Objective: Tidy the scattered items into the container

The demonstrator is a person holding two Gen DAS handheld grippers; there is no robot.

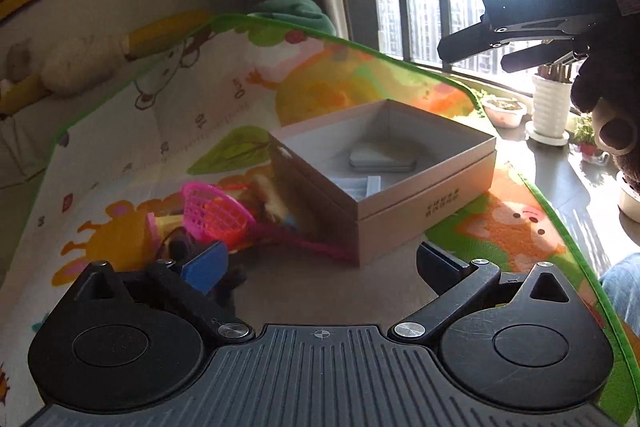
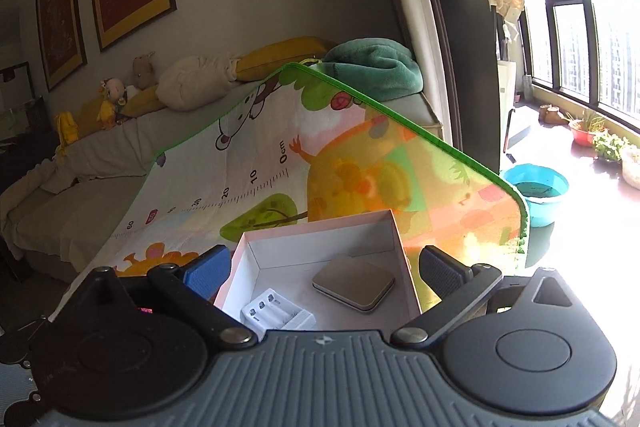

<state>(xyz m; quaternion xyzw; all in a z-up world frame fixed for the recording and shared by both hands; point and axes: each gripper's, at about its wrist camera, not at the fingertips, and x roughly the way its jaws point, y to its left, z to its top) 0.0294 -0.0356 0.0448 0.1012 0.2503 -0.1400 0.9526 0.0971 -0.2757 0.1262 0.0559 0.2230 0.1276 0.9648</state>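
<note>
Both grippers, left gripper (image 1: 320, 267) and right gripper (image 2: 324, 267), spread wide and empty beside the cardboard box (image 1: 424, 203); next, likely fetching the pink net toy (image 1: 214, 213).

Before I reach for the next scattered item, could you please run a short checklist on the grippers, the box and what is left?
1. Left gripper open, nothing between its jaws: ok.
2. Right gripper open and unloaded: ok.
3. Cardboard box open-topped, room inside: ok.
4. Battery charger and flat grey case in box: ok.
5. Pink mesh scoop still on play mat: not ok.
6. What lies behind the scoop: cannot tell.
</note>
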